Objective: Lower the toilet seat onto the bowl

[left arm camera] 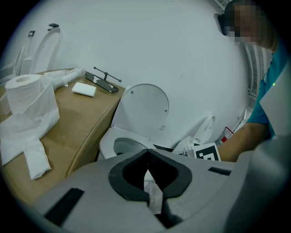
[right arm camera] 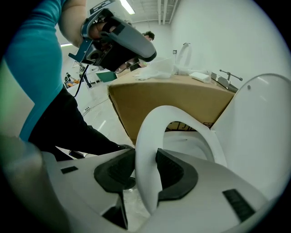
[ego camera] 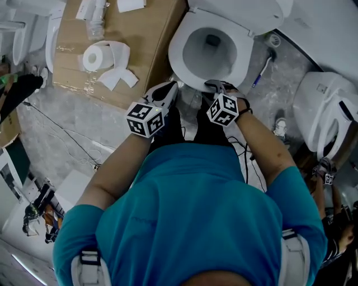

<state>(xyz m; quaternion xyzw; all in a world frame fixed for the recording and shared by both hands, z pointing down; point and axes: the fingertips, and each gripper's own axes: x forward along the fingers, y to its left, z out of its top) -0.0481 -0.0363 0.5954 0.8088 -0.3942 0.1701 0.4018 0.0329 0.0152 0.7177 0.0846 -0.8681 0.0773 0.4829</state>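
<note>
The white toilet seat [ego camera: 182, 47] lies ring-shaped over the bowl [ego camera: 210, 53], with the lid [ego camera: 240, 11] standing up behind it. In the right gripper view the seat [right arm camera: 152, 132] tilts up above the bowl rim [right arm camera: 186, 139], its front edge between my jaws. My right gripper [right arm camera: 145, 168] is shut on that front edge, both pads against it; it sits at the front rim [ego camera: 215, 85]. My left gripper [ego camera: 168, 92] hangs shut and empty beside the bowl's front left. Its view shows the lid [left arm camera: 143, 109] beyond its tips [left arm camera: 147, 157].
A cardboard box [ego camera: 151, 39] stands left of the toilet, carrying a toilet paper roll [ego camera: 98, 56] and loose sheets. A toilet brush [ego camera: 262, 70] lies on the floor to the right. Another white toilet [ego camera: 330, 106] is at far right. Cables [ego camera: 67, 139] run across the floor at left.
</note>
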